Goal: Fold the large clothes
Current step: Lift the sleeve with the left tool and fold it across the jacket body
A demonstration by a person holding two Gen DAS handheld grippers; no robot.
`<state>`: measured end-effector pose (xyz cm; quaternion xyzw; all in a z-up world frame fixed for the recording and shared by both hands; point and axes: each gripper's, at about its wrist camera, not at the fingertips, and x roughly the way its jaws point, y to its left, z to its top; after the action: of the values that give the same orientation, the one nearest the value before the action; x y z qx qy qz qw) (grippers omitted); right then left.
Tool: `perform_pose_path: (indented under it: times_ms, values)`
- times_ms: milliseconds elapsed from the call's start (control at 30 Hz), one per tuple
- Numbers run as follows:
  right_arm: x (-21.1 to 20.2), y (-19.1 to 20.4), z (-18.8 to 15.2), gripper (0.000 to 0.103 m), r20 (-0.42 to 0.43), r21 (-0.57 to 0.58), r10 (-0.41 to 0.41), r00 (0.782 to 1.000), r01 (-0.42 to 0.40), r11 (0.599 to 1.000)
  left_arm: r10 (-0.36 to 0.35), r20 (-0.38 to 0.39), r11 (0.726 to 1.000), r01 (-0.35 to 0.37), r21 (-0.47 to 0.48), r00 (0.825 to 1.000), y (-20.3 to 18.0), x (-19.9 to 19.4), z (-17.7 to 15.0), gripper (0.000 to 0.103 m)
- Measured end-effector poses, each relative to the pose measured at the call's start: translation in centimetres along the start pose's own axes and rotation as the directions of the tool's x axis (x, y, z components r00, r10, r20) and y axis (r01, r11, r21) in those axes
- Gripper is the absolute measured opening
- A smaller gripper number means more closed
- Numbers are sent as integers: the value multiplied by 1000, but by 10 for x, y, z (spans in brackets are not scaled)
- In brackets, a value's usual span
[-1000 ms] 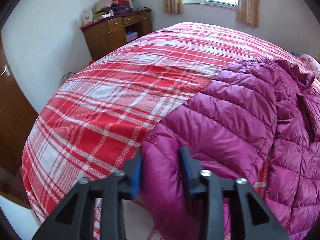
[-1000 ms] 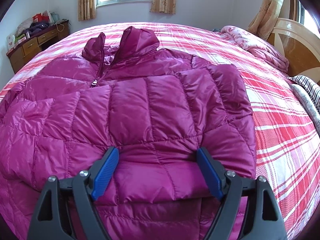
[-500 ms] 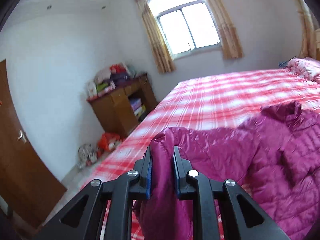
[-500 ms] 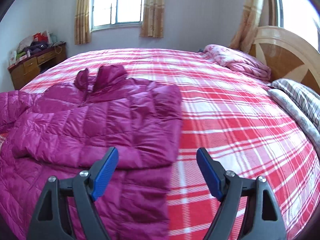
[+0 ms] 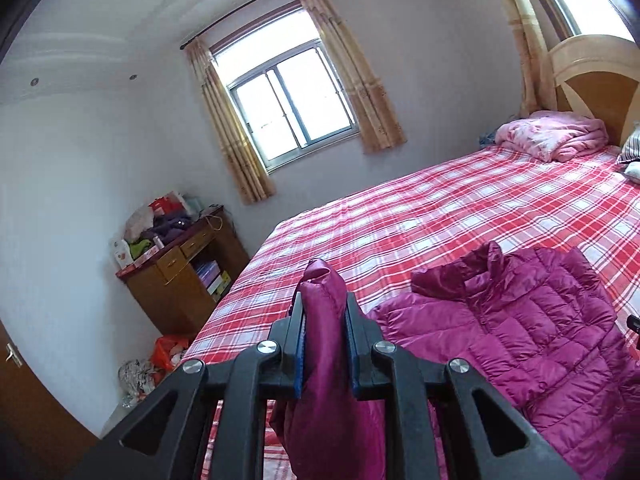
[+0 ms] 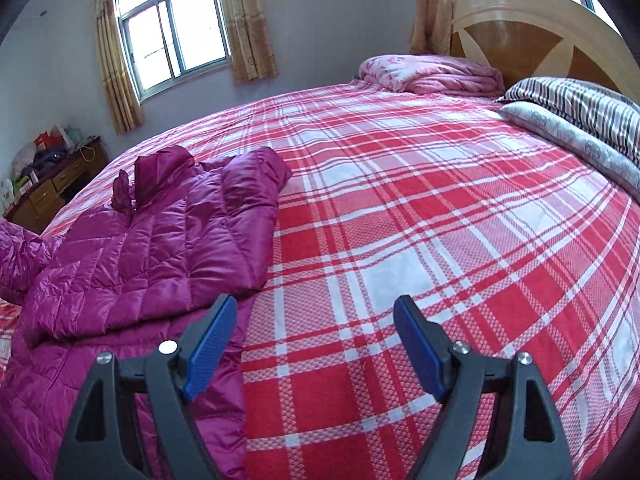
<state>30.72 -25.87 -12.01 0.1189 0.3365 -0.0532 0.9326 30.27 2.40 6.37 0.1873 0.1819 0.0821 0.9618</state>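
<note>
Two hand-held grippers: one per hand, both over the bed (image 6: 400, 208).
Left hand-held gripper (image 5: 323, 340): jaws narrow, clamped on a fold of the jacket (image 5: 520, 328); they have just been closing further w/ that fabric between the blue pads (image 5: 299, 354). Fabric sticks up past the tips and hangs down below them, raised off the bed.
Right hand-held gripper (image 6: 316, 344): jaws wide, nothing between the pads; its left pad is over the jacket's near right edge, the rest over bare sheet.
Jacket: magenta quilted puffer, on the near left part of the bed, front up, collar toward the far side. Right sleeve lies folded across the chest; left side is bunched toward the left edge.
Bed: red/white plaid sheet.
Far right: pink quilt (image 6: 432, 74) folded by the headboard (image 6: 532, 36), striped bedding (image 6: 580, 100) just beside it.
Far left: wood cabinet (image 5: 180, 276) w/ clutter on top, against the wall; bags on the floor beside it.
Far wall: window (image 6: 172, 32) w/ beige curtains.
</note>
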Motion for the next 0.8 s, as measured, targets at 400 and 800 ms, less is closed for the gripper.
perform_pose_path:
  times_ms: [400, 800]
  values:
    - [8, 0, -5, 83, -41, -5, 15, 999, -15, 1000, -164, -30, 984, 166, 61, 986, -113, 26, 13, 15]
    - [12, 1, -7, 83, -62, -11, 8, 998, -9, 1000, -267, -102, 956, 277, 101, 958, -205, 50, -5, 12]
